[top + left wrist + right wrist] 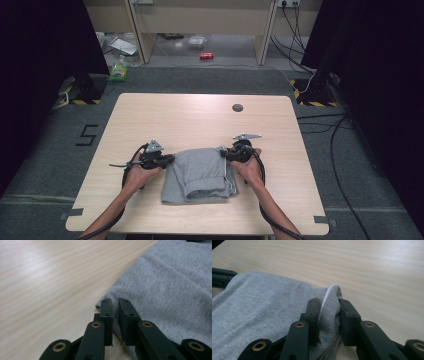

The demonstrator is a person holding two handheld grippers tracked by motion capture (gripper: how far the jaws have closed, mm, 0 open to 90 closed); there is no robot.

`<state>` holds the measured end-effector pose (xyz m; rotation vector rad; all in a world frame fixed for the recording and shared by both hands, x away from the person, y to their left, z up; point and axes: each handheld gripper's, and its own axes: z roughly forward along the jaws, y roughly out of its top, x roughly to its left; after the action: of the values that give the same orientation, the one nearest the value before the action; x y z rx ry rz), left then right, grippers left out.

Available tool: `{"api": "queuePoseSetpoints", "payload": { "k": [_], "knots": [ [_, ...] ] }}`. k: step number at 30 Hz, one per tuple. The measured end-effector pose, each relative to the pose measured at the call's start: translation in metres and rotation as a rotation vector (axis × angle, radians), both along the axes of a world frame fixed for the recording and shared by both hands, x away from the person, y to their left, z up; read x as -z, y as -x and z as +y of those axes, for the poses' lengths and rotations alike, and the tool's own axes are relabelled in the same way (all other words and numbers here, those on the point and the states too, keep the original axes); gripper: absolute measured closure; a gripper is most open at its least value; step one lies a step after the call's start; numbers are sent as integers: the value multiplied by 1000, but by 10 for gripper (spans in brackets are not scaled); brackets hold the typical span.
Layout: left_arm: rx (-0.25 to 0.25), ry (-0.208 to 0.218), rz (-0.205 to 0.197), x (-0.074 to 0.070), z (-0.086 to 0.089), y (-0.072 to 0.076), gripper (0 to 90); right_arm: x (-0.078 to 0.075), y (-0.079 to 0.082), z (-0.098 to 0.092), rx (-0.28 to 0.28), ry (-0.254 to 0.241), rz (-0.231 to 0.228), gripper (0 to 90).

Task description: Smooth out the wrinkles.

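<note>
High view: folded grey garment (200, 175) lying on the near middle of the wooden table (200, 115), long axis running near to far, waistband end at the far edge. Left gripper (169, 160) at the far left corner, right gripper (226, 152) at the far right corner, each hand (142, 172) level with its own corner and equally close to it. Fabric lies inward from both grippers, toward the table's middle; judged relation for the next move: both far corners held, so cloth can be lifted or carried toward the near edge. Painted figure "5" (88, 135) readable on the floor left of the table; red can (206, 55) far off, label unreadable.

Left gripper view: jaws drawn nearly together, pinching the thin corner edge of the garment (170, 290); bare table (50, 277) to the left.

Right gripper view: jaws closed on a thicker bunch of the garment (262, 310), a white drawcord (327, 296) rising between them. No brand or tag visible on the cloth.
</note>
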<state>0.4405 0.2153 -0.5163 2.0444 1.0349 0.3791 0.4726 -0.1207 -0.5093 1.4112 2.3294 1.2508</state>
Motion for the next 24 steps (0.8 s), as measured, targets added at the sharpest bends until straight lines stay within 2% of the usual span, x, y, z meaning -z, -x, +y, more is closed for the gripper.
{"api": "queuePoseSetpoints", "payload": {
  "k": [2,3,7,11,15,17,18,20,21,22,24],
  "knots": [
    [0,2,7,0,-3,-5,812,0,-5,-2,8,1,-1,718],
    [-4,-2,8,-1,-5,-9,811,0,-14,-7,30,-5,0,718],
    [-18,3,17,-1,-15,-28,808,0,-29,-14,56,-6,0,718],
    [-29,5,22,-2,-20,-41,805,-1,-40,-17,75,14,-6,718],
    [-37,10,29,-2,-21,-49,802,-1,-45,-19,92,7,-6,714],
    [-32,9,35,-2,-21,-51,788,0,-47,-20,97,6,-11,683],
    [-32,18,37,-1,-19,-51,784,-1,-46,-21,121,2,-1,591],
    [-33,32,44,-1,-17,-52,776,-4,-45,-26,146,-29,9,518],
    [-33,32,44,-1,-17,-52,773,-4,-45,-26,146,-29,9,518],
    [-34,33,44,-1,-17,-52,764,-7,-43,-34,157,-75,14,486],
    [-41,20,41,-2,-17,-52,741,-10,-39,-41,159,-88,17,454]
  ]
}}
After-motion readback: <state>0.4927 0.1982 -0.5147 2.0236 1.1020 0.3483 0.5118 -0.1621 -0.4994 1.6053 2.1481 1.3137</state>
